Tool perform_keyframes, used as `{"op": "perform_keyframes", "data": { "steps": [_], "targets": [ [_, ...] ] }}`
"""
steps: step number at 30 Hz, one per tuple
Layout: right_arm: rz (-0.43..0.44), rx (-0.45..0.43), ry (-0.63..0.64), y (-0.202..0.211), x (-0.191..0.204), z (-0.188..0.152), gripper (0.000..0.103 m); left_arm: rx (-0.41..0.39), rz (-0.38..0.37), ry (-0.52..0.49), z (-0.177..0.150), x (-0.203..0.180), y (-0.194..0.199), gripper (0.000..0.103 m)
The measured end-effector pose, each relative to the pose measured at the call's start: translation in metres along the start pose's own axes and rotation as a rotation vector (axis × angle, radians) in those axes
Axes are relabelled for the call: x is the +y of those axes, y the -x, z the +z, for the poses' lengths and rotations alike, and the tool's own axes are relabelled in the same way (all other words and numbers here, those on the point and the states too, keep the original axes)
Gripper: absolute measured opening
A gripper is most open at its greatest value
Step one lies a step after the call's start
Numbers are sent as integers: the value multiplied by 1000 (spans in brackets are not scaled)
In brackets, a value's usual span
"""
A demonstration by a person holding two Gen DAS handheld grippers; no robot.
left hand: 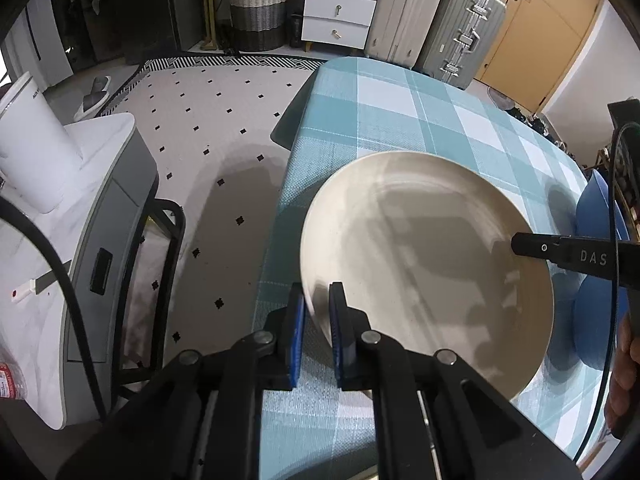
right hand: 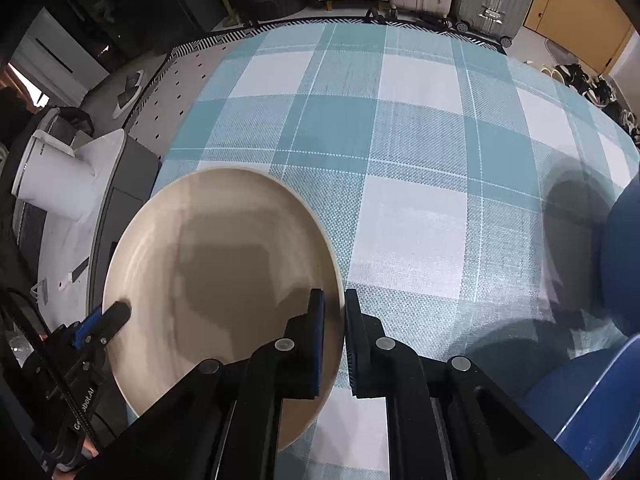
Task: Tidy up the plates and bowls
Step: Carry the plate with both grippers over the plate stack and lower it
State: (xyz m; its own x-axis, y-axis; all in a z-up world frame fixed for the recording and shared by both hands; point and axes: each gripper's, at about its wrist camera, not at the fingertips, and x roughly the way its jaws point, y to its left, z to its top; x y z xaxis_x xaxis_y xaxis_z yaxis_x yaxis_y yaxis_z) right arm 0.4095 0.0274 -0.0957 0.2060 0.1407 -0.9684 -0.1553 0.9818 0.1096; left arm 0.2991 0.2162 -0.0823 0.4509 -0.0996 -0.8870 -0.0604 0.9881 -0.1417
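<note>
A large cream plate (left hand: 428, 264) sits over the blue-checked tablecloth (left hand: 384, 108) near the table's left edge. My left gripper (left hand: 318, 300) is shut on the plate's left rim. My right gripper (right hand: 334, 308) is shut on the plate's (right hand: 224, 272) right rim. The right gripper's finger shows in the left wrist view (left hand: 560, 250), and the left gripper shows at the plate's far side in the right wrist view (right hand: 108, 316). Blue dishes (right hand: 624, 264) lie to the right of the plate on the table; part of one (left hand: 592, 208) shows behind the right gripper.
A blue dish (right hand: 596, 404) sits at the near right. A white side cabinet (left hand: 80, 208) with a white kettle (left hand: 32, 152) stands left of the table. Suitcases (left hand: 460, 20), a drawer unit (left hand: 344, 4) and a woven basket (left hand: 258, 8) line the far wall.
</note>
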Motion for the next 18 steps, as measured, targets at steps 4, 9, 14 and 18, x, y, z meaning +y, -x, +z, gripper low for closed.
{"op": "perform_keyframes", "data": {
  "steps": [4,9,14,18],
  "targets": [
    [8,-9,7,6,2,-3,9,-5,4,6,-1,0,6,9],
    [33,-13,11,17,4,-10,9,-30,17,50,-6,1,23,9],
    [63,-17,9,33,6,-22,9,-72,29,66,-15,0,46,9],
    [81,-38,29,55,10,-37,9,-101,36,68,-28,-1,67,9]
  ]
}}
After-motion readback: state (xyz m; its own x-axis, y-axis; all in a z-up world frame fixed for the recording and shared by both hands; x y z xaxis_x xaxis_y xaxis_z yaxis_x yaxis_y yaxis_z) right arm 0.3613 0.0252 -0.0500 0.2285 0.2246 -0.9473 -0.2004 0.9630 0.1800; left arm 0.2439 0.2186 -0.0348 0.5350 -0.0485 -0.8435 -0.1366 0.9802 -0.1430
